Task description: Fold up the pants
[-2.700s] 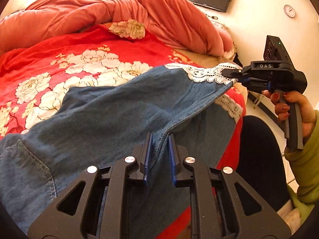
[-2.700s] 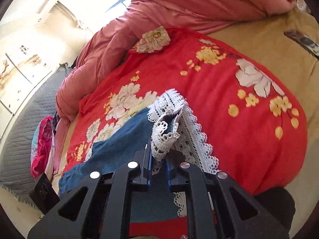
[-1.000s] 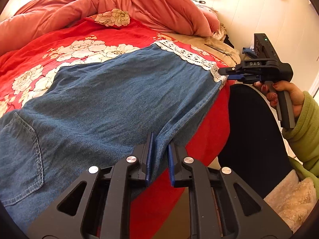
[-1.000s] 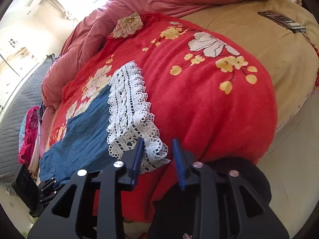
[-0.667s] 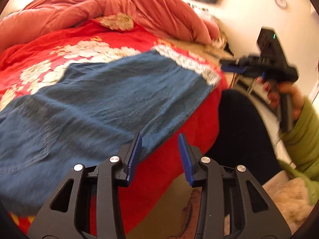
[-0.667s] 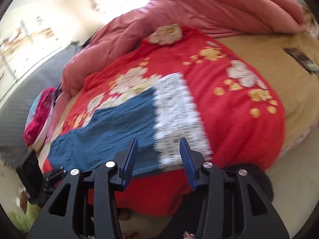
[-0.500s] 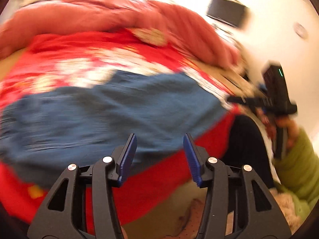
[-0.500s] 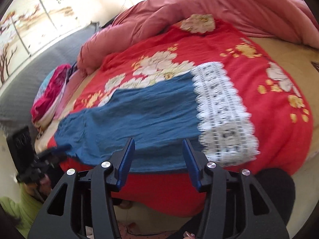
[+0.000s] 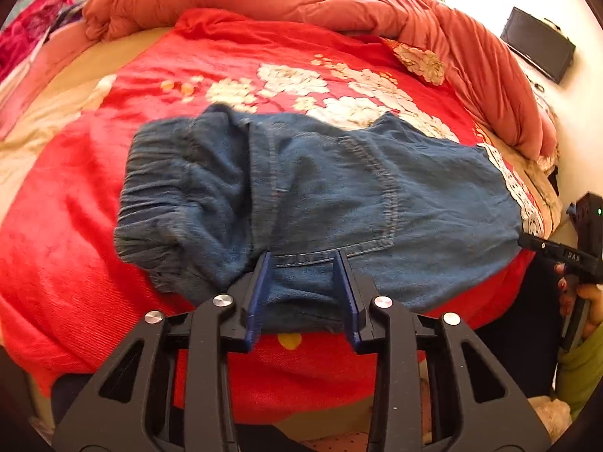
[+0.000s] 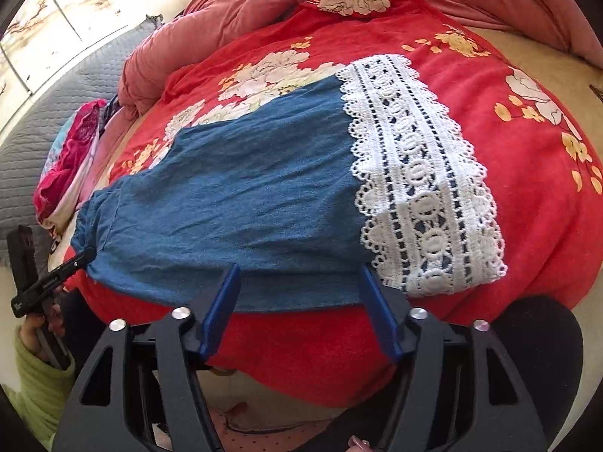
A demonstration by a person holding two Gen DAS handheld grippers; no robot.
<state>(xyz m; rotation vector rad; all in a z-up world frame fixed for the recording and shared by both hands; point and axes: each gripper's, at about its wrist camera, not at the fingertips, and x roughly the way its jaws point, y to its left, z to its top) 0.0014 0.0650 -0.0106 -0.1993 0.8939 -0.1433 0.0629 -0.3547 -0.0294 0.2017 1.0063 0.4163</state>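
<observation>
The blue denim pants (image 9: 339,196) with white lace cuffs (image 10: 418,184) lie flat along the red floral blanket (image 9: 68,226) edge, ready for folding. The left gripper (image 9: 301,293), jaws just narrowing, seems to straddle the near hem unclamped (view foreshortened); the right gripper (image 10: 301,309) has just opened wide, empty

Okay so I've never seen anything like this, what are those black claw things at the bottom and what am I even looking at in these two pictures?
Each picture comes from a camera mounted on a hand-held two-finger gripper; a person holds one in each hand. The left gripper looks at the waistband end of blue denim pants lying on a red floral blanket. The right gripper sees the pants' white lace hem. Both grippers are open and hold nothing; the left's jaws were just closing, the right's opening.
</observation>
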